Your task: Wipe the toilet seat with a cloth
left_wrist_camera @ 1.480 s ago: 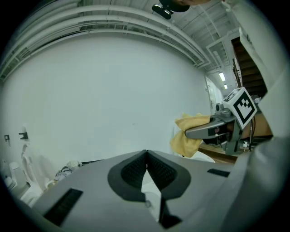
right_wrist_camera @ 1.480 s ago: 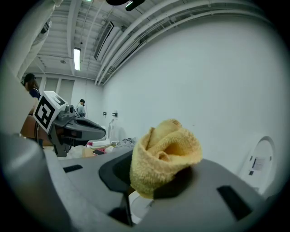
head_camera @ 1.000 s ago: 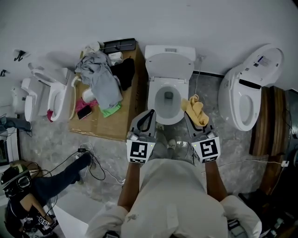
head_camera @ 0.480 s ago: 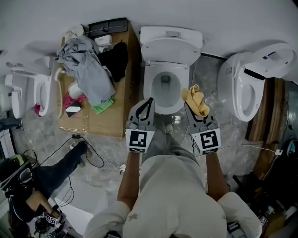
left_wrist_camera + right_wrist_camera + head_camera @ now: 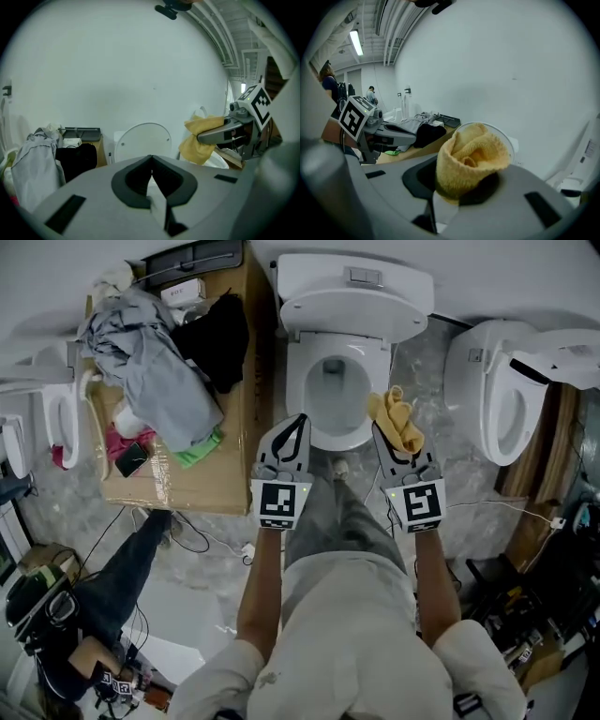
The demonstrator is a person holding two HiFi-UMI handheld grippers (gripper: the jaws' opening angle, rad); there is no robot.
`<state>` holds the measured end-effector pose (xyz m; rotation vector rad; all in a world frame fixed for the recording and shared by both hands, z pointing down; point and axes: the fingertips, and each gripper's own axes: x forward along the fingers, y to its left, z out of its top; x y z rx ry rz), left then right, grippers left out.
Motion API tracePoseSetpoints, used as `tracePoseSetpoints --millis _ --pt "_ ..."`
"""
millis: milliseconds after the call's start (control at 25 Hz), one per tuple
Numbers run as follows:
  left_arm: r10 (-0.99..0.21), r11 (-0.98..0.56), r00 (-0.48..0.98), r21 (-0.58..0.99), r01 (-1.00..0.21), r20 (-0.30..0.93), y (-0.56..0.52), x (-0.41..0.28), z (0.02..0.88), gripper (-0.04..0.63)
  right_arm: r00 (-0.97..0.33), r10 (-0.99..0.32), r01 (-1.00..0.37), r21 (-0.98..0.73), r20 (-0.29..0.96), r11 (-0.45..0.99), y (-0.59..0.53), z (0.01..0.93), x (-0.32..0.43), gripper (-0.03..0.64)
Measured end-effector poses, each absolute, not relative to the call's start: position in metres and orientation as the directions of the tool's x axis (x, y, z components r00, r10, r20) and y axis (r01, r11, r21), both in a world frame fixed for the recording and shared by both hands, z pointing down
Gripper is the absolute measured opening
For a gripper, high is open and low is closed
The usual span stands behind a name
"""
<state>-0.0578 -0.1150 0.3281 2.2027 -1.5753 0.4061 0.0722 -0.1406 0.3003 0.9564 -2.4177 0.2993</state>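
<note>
The right gripper (image 5: 397, 439) is clamped on a bunched yellow terry cloth (image 5: 395, 419). In the right gripper view the wad (image 5: 472, 157) swells up out of the jaws and hides most of what lies ahead. The left gripper (image 5: 298, 424) has its jaws pressed together with nothing between them, the tips meeting in a point in its own view (image 5: 151, 160).

From the head view both grippers are held side by side over the front of the white ceramic toilet, whose oval seat ring (image 5: 298, 390) lies around the bowl with the round lid (image 5: 143, 139) tipped up against the cistern. The cloth hangs over the seat's front right edge and appears to be above it, not on it.

So this looks like the approach, with wiping not yet begun. Next, the right gripper needs to come down until the cloth presses flat on the ring, then sweep along its curve.
</note>
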Motion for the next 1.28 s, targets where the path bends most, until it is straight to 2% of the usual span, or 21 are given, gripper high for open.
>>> tracePoseSetpoints --millis 640,960,1280 --pt "-0.764 -0.285 0.357 0.215 -0.934 0.537 -0.142 -0.074 0.430 0.014 -0.563 -0.522 -0.701 -0.036 0.641 0.712 -0.173 0.408 0.053 0.086" --pt "-0.760 -0.214 0.301 0.216 -0.953 0.576 -0.138 -0.082 0.467 0.014 -0.587 -0.455 -0.649 -0.054 0.670 0.759 -0.176 0.452 0.044 0.086" --pt "-0.763 -0.080 0.184 0.191 -0.978 0.619 -0.130 -0.100 0.507 0.014 -0.635 -0.349 -0.552 -0.089 0.689 0.829 -0.182 0.502 0.028 0.086"
